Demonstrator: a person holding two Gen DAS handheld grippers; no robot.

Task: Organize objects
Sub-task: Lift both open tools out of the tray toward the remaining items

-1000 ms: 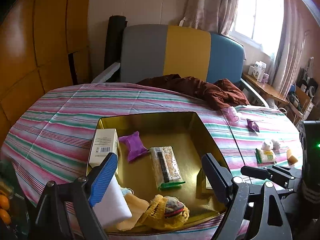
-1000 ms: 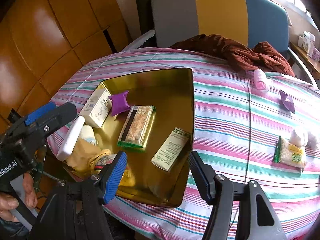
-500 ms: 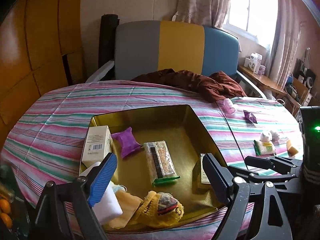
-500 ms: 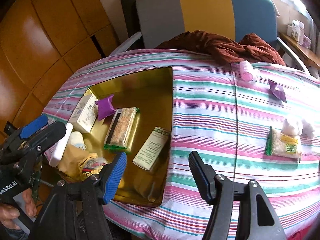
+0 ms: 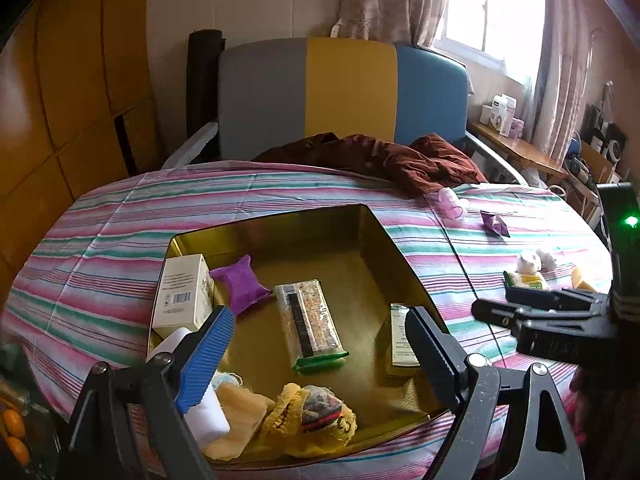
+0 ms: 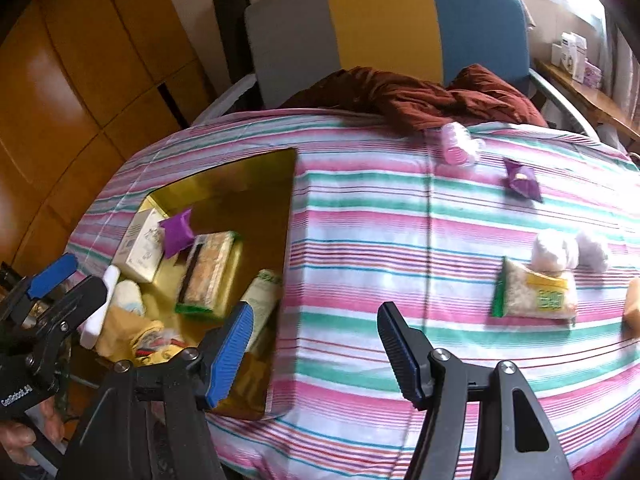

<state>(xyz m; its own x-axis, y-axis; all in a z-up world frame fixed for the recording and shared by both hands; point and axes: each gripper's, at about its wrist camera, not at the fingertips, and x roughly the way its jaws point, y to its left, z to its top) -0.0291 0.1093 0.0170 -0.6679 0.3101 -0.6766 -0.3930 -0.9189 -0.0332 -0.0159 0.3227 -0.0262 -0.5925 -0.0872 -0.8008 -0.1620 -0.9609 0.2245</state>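
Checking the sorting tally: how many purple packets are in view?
2. One purple packet lies in the gold tin beside the white box; the other lies on the striped cloth, outside the tin.

In my right wrist view, bare striped tablecloth [image 6: 360,240] fills the centre of the frame, open for passing. The gold tin's wall [image 6: 290,216] rises at centre left. A snack packet [image 6: 534,294] and white balls [image 6: 554,250] block the right side. A brown cloth [image 6: 420,100] heaps along the top, a purple pouch [image 6: 522,180] just below it.
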